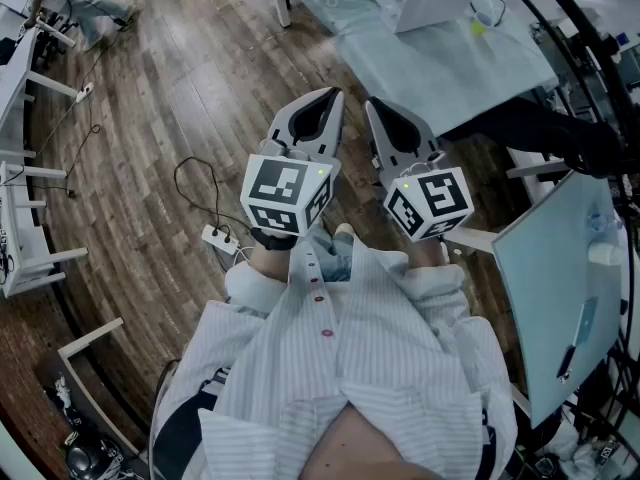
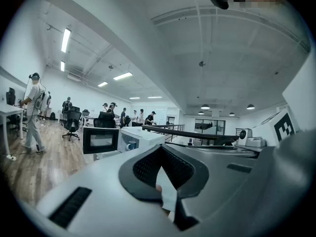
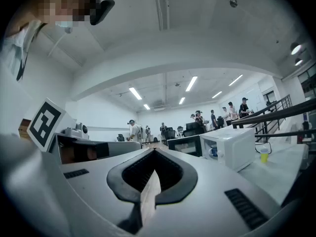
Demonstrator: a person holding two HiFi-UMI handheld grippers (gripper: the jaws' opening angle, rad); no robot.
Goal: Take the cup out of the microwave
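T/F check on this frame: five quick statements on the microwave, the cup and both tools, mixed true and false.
1. The microwave door is open. True.
2. The right tool holds the cup. False: it is shut on nothing, and the cup sits inside the microwave.
3. The left tool is shut and empty. True.
4. The microwave stands on the floor. False: it is on a table.
5. A yellow cup stands on the table beside the microwave. True.
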